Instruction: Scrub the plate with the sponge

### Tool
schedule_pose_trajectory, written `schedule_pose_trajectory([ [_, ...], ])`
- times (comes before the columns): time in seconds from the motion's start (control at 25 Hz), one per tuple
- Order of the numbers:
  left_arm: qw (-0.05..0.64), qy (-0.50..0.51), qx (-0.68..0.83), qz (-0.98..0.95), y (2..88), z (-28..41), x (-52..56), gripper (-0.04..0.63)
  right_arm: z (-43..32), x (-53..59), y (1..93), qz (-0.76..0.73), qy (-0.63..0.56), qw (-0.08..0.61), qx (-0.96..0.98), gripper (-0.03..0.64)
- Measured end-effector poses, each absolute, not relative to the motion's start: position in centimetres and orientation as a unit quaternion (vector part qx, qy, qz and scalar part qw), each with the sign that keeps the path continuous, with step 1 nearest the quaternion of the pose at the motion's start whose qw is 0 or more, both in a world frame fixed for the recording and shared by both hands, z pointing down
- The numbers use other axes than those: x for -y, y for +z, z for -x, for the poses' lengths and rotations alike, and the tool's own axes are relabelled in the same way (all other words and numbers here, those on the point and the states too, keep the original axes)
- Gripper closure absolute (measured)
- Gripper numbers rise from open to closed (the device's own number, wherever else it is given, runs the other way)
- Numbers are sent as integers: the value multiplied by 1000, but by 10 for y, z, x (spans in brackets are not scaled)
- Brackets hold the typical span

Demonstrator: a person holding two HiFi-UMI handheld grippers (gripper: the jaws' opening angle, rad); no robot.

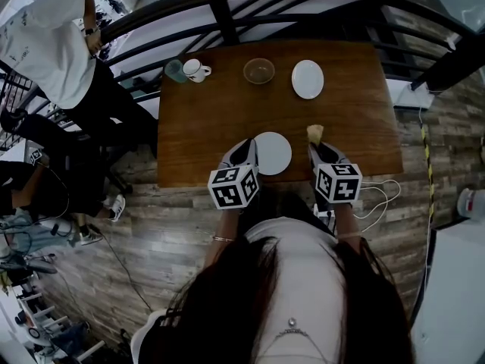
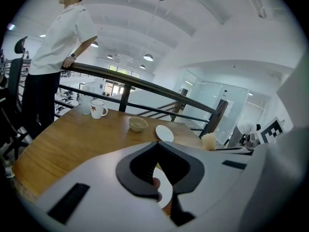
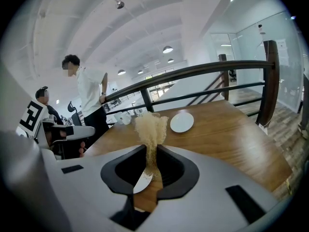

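Head view | left gripper (image 1: 250, 145) closed on plate (image 1: 275, 154) rim, contact hidden | right gripper (image 1: 315, 147) clamps sponge (image 1: 315, 133), base hidden

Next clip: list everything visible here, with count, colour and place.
table: 1, brown wood, centre
near plate: 1, white, table's near edge
far plate: 1, white, far right
bowl: 1, tan, far middle
mug: 1, white, far left
glass: 1, teal, beside mug
sponge: 1, yellowish, right of near plate, clamped
railing: 1, black, beyond table
bystander: 1, white shirt, at railing
cable: 1, white, floor right
left gripper: 1, grey, shut on near plate's edge
right gripper: 1, grey, shut on sponge
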State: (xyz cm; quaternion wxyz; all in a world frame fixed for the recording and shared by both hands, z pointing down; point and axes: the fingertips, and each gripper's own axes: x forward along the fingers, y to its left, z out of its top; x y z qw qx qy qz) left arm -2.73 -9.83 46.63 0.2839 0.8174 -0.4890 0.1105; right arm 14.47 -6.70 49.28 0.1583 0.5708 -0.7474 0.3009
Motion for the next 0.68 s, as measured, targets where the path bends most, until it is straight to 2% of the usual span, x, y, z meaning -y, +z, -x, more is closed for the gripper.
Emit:
schedule_pose_trajectory([
  [0.68, 297, 120, 475, -820, 472, 25, 103, 584, -145, 69, 498, -577, 311, 162, 737, 535],
])
